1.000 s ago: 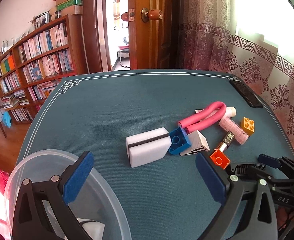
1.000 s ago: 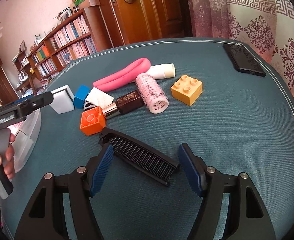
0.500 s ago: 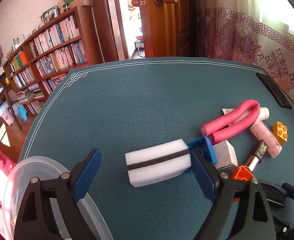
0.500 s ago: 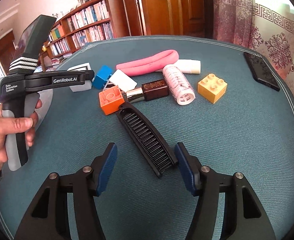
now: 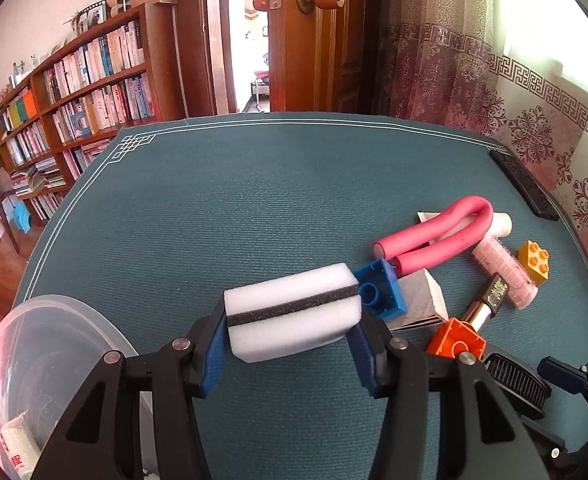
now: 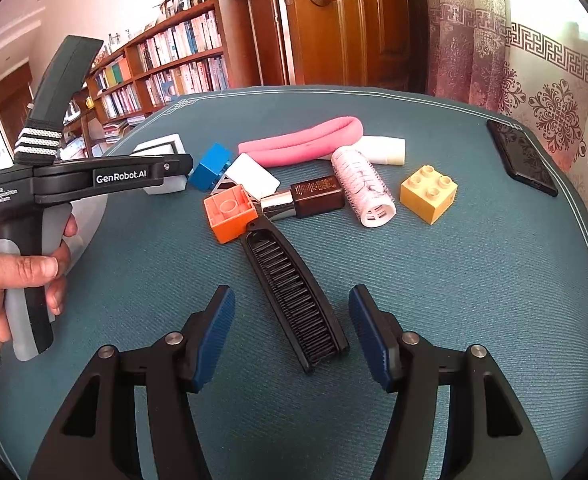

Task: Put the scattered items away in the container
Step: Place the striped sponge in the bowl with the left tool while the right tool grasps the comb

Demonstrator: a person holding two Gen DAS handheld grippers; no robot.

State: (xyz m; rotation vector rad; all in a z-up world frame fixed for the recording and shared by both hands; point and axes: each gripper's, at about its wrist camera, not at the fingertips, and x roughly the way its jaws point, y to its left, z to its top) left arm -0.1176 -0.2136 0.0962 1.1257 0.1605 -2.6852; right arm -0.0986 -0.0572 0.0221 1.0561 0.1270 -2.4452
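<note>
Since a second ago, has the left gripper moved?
Yes. The left gripper moved forward, away from the bowl, and closed on the sponge.

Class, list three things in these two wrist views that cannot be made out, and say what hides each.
1. Clear container contents, left wrist view: cut off by the frame edge and hidden by the left hand-held gripper.
2. Sponge, right wrist view: mostly behind that gripper.
3. Lipstick lettering: too small to read.
</note>
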